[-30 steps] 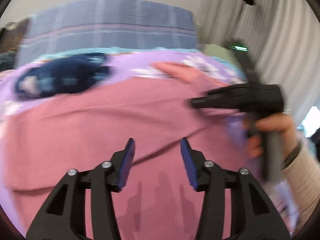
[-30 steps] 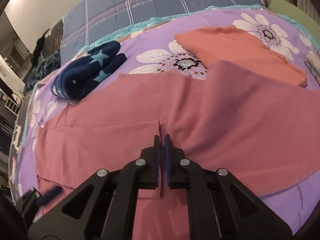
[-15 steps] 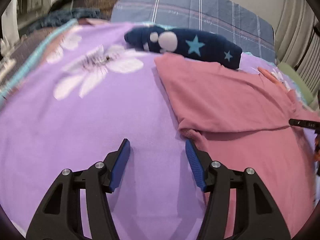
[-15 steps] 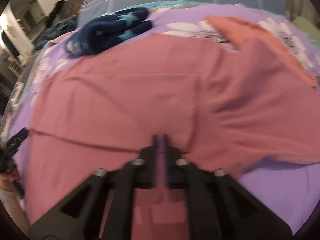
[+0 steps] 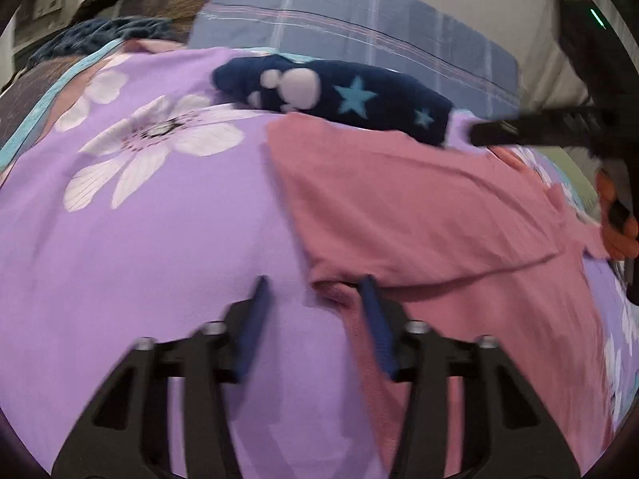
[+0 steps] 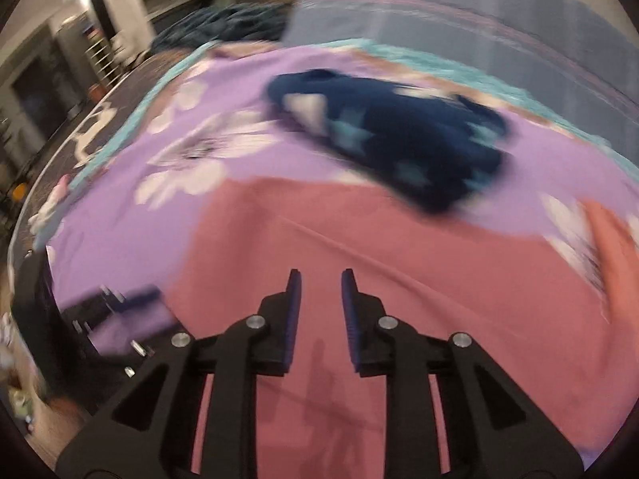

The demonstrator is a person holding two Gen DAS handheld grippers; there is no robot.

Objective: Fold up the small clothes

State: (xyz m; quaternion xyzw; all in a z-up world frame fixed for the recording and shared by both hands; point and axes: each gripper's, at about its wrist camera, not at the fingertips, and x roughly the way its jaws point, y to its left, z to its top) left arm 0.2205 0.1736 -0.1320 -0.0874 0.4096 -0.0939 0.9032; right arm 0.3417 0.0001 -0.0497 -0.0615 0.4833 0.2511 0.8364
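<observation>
Pink cloth, a soft garment (image 5: 431, 215), lay spread on the purple flowered bedspread (image 5: 131, 239), its far edge just below a dark blue starred bundle (image 5: 343, 95). I judged it light, limp and not slippery, likely to sag and crease rather than hold a shape, so the best hold looked to be a hemmed corner or a doubled edge.

My left claw (image 5: 315, 299) sat at the garment's near-left corner. Its jaws were closing, with the bunched corner between them; the right-hand pad (image 5: 373, 319) lay on the cloth, the other over bare bedspread, and they were not yet pinching.

My right claw (image 6: 319, 291) hovered over the middle of the garment (image 6: 399, 279). Its jaws were opening, and I saw nothing between them; flat pink cloth lay beneath. That view was blurred.
</observation>
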